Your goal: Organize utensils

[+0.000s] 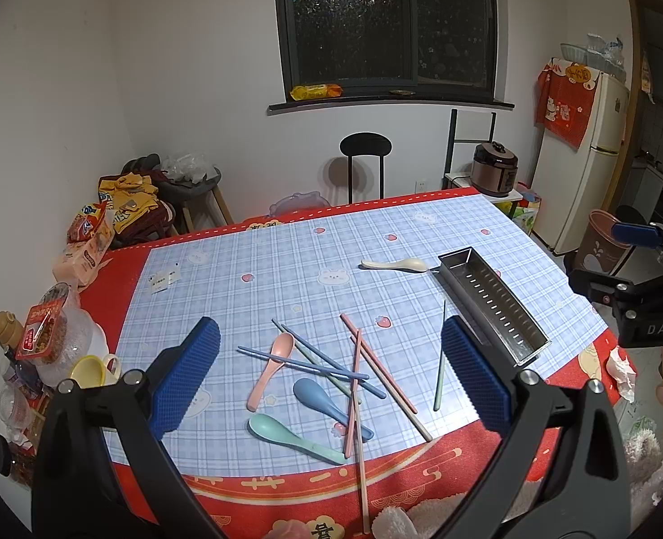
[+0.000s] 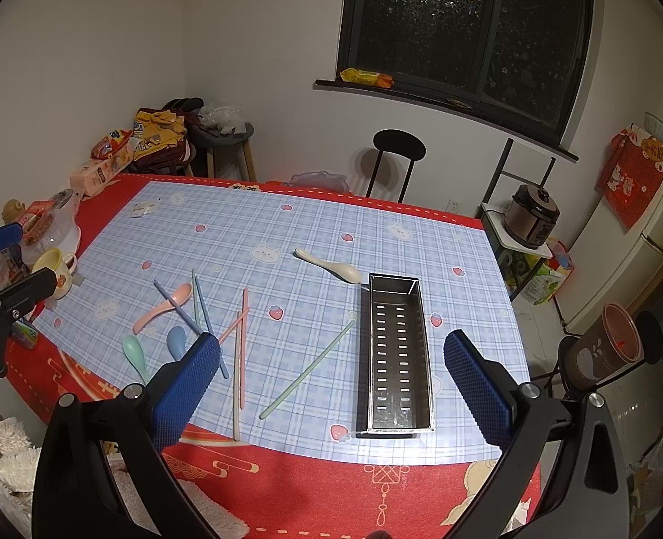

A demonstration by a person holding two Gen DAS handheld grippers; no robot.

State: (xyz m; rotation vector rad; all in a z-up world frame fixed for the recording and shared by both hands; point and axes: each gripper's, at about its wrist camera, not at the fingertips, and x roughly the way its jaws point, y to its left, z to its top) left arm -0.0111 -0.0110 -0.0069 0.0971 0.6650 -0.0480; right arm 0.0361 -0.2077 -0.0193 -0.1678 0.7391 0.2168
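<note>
your left gripper (image 1: pixel 331 382) hangs above the near edge of the table with its jaws spread wide and nothing between them. right in that gap lies the tangle: a green spoon (image 1: pixel 295 438) nearest you, a blue spoon (image 1: pixel 327 399) just past it, a pink spoon (image 1: pixel 272 368) toward the left pad, with pink chopsticks (image 1: pixel 378 373) and blue chopsticks (image 1: pixel 304 361) crossing over them. one green chopstick (image 1: pixel 439 359) lies apart, just inside the right pad.

your right gripper (image 2: pixel 331 386) is also wide open and empty. the metal tray (image 2: pixel 396 355) sits between its jaws, nearer the right pad, long side running away from you, and it looks empty. the same green chopstick (image 2: pixel 306 370) lies slanted in the middle of the gap, clear of everything. beyond the tray's far end, a cream spoon (image 2: pixel 331 265) rests almost touching its corner.

so nothing is sorted yet; this looks like the very start, choosing a first piece. the lone green chopstick seems the easiest pick for the right gripper: come down low, close across its thin shaft, then carry it over the tray rim. it is flat on the cloth, so it may slip.
</note>
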